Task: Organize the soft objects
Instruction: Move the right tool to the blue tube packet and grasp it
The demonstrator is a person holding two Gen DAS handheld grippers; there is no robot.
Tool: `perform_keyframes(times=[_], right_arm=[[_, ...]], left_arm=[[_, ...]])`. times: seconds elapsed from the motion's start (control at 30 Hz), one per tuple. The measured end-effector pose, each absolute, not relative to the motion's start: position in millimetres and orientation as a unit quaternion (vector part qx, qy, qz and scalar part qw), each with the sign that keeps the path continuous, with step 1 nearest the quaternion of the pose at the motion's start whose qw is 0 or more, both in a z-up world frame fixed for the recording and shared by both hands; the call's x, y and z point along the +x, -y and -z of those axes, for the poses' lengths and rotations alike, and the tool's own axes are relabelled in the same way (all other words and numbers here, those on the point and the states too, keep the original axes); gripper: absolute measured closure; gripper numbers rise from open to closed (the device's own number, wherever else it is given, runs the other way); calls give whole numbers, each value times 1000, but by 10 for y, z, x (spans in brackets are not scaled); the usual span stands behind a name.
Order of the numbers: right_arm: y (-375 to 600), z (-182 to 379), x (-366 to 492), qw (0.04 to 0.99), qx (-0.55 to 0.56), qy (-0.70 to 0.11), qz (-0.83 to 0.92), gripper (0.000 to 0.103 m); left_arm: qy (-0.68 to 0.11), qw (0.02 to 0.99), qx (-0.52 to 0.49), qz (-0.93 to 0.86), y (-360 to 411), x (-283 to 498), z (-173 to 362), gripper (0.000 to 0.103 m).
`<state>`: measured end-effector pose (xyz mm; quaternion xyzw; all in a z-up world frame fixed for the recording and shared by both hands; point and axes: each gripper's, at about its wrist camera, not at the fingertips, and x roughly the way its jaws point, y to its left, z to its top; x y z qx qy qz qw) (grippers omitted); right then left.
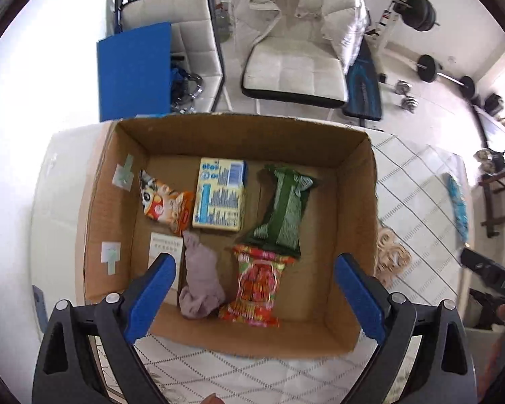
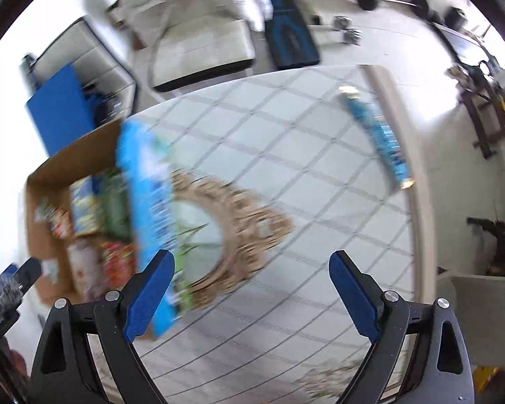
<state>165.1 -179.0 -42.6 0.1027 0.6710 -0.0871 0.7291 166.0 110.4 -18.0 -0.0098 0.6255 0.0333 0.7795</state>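
Cardboard box (image 1: 357, 181) is seen from above in the left wrist view, set on a table (image 1: 417, 181) covered in a diamond-patterned cloth. Inside it, 5 soft items are laid on the floor of the box: an orange tiger-print snack bag (image 1: 165, 203) at the left, a yellow and blue packet (image 1: 220, 198) just beside it, a green pouch (image 1: 282, 213) to the right, a red and orange patterned pack (image 1: 257, 286) touching the green pouch's near end, and a crumpled grey cloth (image 1: 200, 282) beside that pack. A white paper slip (image 1: 165, 247) is partly hidden behind one blue finger. The left gripper (image 1: 254, 294) is held above the box with its jaws spread wide and nothing between them.

In the right wrist view, which is blurred, the right gripper (image 2: 252, 294) is likewise released, its jaws wide apart. A light blue packet (image 2: 151, 202) is seen at the box's right edge, tilted, just beside the left fingertip; whether it is touched cannot be told. A second blue packet (image 2: 375, 134) lies well apart, near the far edge of the table.
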Motion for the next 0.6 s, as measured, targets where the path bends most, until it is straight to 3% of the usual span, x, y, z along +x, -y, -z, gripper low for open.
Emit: perform_keyframes(times=[0.23,0.47,0.5,0.6], right_arm=[[2937,1141,2235,709,144,-675,145,8],[3382,1798,2614,682,151,-701,146,9],[3405,1877,2638,675,148,-707,149,15],[3391,1920,2671,682,127,-704,154,53]], left_arm=[[-642,760,9,-99,-731,2049,657,6],[-655,746,32,-118,-481,2206,931,6],[-656,745,35,-119,-469,2209,943,6],[-655,746,38,-119,-450,2217,945,6]])
